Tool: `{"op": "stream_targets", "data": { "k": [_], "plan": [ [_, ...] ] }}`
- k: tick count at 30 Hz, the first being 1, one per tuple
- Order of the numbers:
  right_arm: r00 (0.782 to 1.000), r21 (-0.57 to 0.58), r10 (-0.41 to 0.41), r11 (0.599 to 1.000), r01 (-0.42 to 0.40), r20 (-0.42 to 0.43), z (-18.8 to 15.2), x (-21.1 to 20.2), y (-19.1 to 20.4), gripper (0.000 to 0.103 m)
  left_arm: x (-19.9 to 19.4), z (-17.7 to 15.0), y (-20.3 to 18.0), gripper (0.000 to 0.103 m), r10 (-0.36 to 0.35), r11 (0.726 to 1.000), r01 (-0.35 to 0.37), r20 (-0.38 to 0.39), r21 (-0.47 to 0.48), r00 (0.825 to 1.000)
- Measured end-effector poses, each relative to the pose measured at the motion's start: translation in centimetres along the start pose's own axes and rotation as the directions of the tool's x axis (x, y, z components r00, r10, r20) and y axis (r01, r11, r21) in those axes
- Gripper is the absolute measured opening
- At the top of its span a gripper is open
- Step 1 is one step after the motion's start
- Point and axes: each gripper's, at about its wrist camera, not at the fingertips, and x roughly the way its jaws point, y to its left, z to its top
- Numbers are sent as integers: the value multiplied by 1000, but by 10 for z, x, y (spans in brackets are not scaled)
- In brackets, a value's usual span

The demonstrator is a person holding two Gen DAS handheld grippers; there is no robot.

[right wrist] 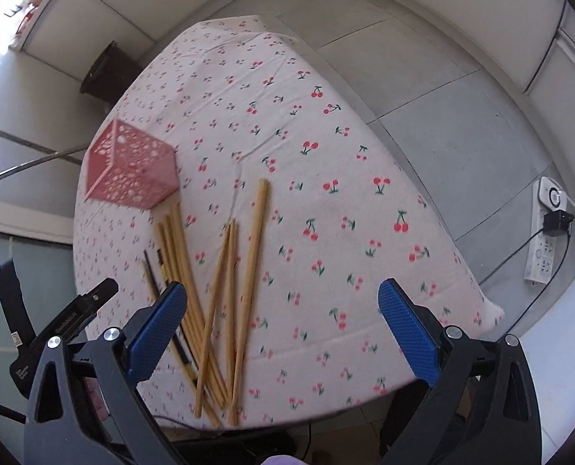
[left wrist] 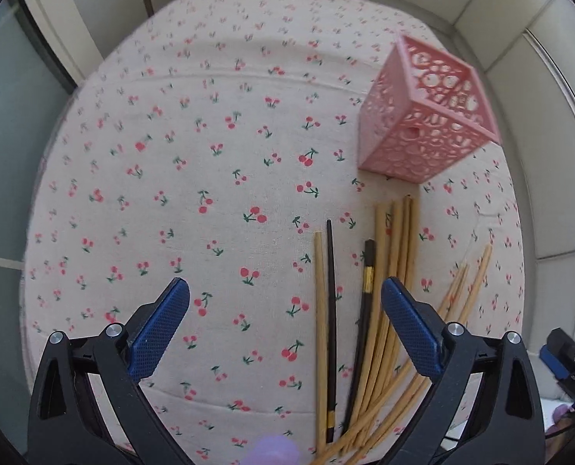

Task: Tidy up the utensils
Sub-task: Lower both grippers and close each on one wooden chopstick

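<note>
Several bamboo chopsticks (left wrist: 394, 271) lie loose on the cherry-print tablecloth (left wrist: 209, 155), mixed with two black chopsticks (left wrist: 330, 290). A pink perforated holder (left wrist: 427, 116) stands beyond them. My left gripper (left wrist: 285, 290) hovers open above the cloth, its right finger over the pile. In the right wrist view the bamboo chopsticks (right wrist: 225, 290) fan out near the front edge and the pink holder (right wrist: 132, 166) sits at the left. My right gripper (right wrist: 282, 298) is open above the cloth, holding nothing.
The table (right wrist: 365, 193) stands over a grey tiled floor (right wrist: 442, 116). A white power strip (right wrist: 547, 228) with a black plug lies on the floor at the right. A dark bin (right wrist: 109, 73) stands behind the table. Part of the other gripper (left wrist: 566, 360) shows at the right edge.
</note>
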Motion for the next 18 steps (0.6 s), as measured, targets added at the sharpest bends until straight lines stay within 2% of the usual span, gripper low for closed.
{"op": "stream_targets", "data": {
  "k": [1, 3, 4, 7, 10, 15, 18],
  "plan": [
    [1000, 7, -14, 1000, 14, 4, 1, 6, -3, 96, 7, 2, 2, 89, -8, 1000, 8, -28, -16, 1000],
    [997, 15, -71, 997, 71, -3, 1, 19, -6, 96, 20, 4, 2, 75, 26, 999, -27, -63, -21, 998],
    [997, 20, -70, 997, 70, -14, 5, 21, -7, 96, 23, 5, 2, 73, 36, 999, -37, -72, -24, 997],
    [998, 14, -60, 998, 60, -19, 10, 22, -3, 96, 32, 6, 0, 71, 35, 999, -38, -92, -30, 995],
    [995, -7, -98, 995, 98, 0, 13, 23, 2, 96, 36, 7, -3, 71, 70, 997, -72, -89, -13, 994],
    [993, 6, -118, 993, 118, -14, 14, 29, -2, 96, 36, 7, -5, 62, 101, 995, -102, -67, -3, 993],
    [993, 24, -117, 993, 118, -13, 15, 30, -4, 96, 41, 12, -8, 58, 96, 995, -96, -75, -3, 993]
  ]
}}
